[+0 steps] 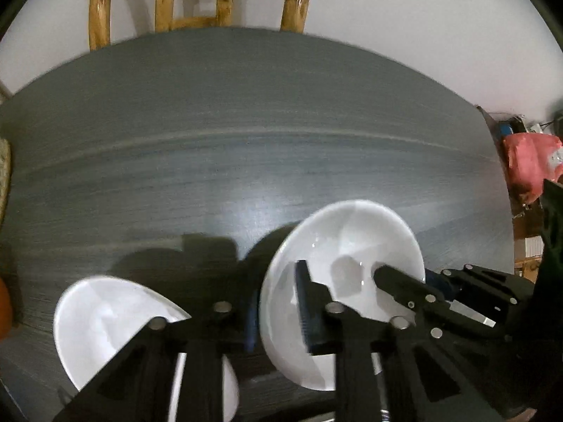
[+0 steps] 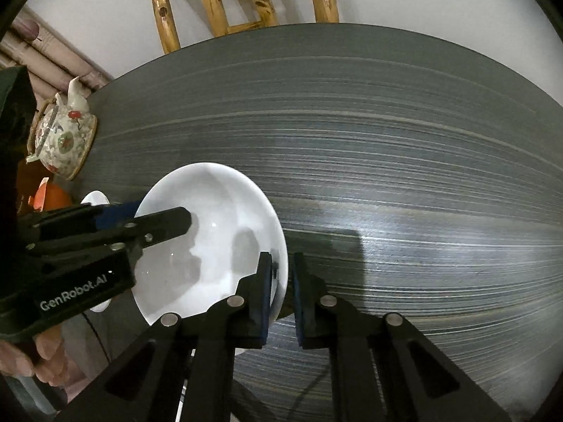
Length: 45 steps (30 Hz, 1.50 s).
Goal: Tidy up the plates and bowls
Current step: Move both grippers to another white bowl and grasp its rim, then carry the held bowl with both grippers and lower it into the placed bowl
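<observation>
Two white bowls [image 1: 341, 267] [image 1: 105, 320] sat on one grey table [image 1: 246, 140], one floral teapot [image 2: 63, 140] far left, one wooden chair [image 2: 239, 3] beyond

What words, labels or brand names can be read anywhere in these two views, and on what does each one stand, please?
"GenRobot.AI": white lettering on the black body of the left gripper, seen in the right wrist view.
The floral teapot carries painted patterns only, no words.
The pink bag shows no print that can be read.
The white bowl is unmarked.

Both wrist views look steeply down, close over one shared white bowl [image 1: 346, 274]
</observation>
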Motion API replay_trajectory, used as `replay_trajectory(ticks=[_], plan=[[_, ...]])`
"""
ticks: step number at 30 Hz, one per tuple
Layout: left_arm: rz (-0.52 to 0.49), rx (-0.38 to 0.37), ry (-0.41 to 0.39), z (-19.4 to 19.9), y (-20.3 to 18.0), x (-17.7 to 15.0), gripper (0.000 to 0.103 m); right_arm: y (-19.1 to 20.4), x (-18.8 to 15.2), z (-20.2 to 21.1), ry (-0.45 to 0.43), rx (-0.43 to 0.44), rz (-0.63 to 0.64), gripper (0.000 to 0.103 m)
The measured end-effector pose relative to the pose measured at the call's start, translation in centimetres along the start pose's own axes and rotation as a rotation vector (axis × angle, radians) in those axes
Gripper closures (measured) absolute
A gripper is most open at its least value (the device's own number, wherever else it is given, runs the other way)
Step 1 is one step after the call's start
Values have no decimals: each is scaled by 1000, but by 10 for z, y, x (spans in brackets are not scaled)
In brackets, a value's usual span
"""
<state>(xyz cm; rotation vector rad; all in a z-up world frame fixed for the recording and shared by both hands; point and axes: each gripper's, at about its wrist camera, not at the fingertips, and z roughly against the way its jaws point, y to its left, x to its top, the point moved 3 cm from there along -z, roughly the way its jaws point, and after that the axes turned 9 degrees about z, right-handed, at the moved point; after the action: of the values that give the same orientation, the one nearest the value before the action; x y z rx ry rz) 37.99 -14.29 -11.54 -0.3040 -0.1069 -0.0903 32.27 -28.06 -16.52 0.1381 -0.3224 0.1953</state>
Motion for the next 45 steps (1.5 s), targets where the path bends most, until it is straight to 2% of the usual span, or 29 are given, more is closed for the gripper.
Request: replay_trajectory(ticks=[8,30,45], plan=[[33,-30,6,-3,1,-9,92,-3,-2,1,-12,-7,-14,95],[-7,-32,-11,10,-30,-36,92,-15,-36,30,-34,-22,-58,95],[-65,-49,-27,36,-66,-83,92,-37,-80,78,-75,-55,-86,95]])
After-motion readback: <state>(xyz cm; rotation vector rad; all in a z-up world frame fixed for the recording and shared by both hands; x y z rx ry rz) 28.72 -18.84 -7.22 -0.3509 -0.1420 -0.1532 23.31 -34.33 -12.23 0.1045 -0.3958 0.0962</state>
